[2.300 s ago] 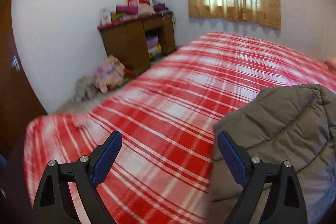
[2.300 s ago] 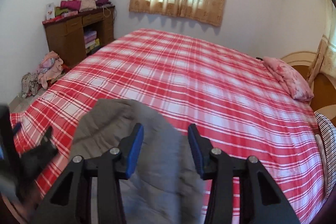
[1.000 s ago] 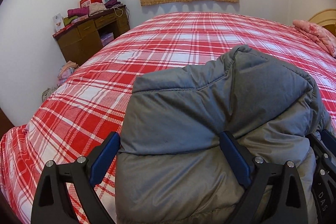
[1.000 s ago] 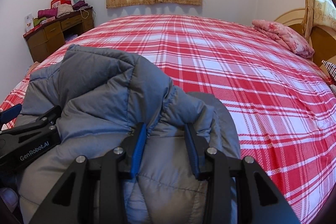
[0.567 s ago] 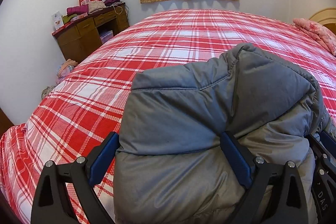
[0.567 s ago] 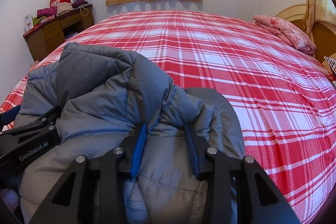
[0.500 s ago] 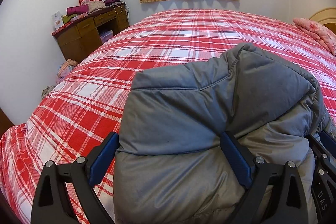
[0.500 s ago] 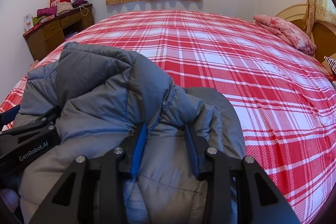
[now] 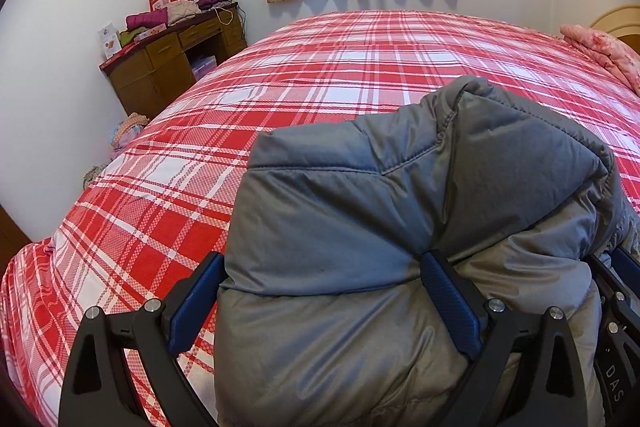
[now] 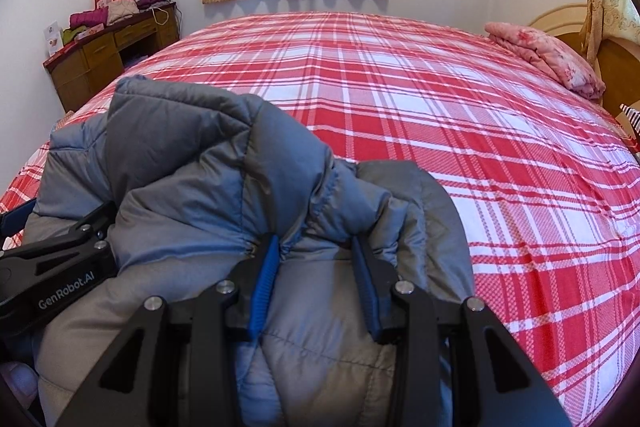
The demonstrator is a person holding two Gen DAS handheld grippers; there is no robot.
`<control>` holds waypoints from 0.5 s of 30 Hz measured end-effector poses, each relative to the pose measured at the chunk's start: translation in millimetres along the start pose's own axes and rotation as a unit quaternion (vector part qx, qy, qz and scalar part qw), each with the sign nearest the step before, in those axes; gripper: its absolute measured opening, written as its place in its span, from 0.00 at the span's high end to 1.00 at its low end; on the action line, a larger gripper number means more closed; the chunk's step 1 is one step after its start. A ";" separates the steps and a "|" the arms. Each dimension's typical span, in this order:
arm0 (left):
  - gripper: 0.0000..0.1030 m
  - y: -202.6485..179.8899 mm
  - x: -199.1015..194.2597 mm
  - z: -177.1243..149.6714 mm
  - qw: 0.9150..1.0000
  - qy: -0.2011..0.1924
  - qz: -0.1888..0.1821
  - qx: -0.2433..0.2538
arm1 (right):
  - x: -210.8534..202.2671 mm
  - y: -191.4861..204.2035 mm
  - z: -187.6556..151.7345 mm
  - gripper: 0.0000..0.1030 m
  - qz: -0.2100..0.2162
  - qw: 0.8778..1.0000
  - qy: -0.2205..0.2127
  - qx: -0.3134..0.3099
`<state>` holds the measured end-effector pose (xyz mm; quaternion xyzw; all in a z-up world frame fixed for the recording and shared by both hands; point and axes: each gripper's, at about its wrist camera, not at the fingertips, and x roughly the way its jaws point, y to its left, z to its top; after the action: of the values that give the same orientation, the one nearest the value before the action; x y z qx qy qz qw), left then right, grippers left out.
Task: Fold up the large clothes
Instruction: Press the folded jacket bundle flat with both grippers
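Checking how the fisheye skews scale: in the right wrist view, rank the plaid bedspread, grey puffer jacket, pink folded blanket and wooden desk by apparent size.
1. Plaid bedspread
2. Grey puffer jacket, enlarged by nearness to the camera
3. Wooden desk and pink folded blanket: look alike, left unranked

Only readable stuff from where I'm standing: "GenRobot.AI" in white on the left gripper (image 10: 60, 263) body, around 8 o'clock of the right wrist view. The right gripper (image 9: 616, 383) shows "DAS", rest cut off.
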<state>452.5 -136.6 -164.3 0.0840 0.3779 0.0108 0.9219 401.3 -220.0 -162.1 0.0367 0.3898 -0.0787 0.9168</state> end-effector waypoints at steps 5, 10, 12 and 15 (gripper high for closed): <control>0.04 -2.4 3.0 0.1 1.000 0.005 0.004 0.005 | 2.2 1.0 0.3 0.60 -0.002 1.000 0.005 -0.003; 0.04 -5.4 4.1 0.2 1.000 0.009 0.009 0.010 | 3.4 1.6 0.3 0.60 -0.002 1.000 0.009 -0.005; 0.04 -6.9 4.9 0.2 1.000 0.011 0.011 0.012 | 4.3 1.5 1.1 0.60 -0.002 1.000 0.011 -0.006; 0.04 -9.2 5.3 0.1 1.000 0.012 0.015 0.015 | 5.0 1.4 0.9 0.60 -0.001 1.000 0.012 -0.005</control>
<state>456.0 -145.2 -169.4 0.1032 0.3877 0.0201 0.9158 405.7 -219.4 -165.0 0.0320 0.4011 -0.0774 0.9122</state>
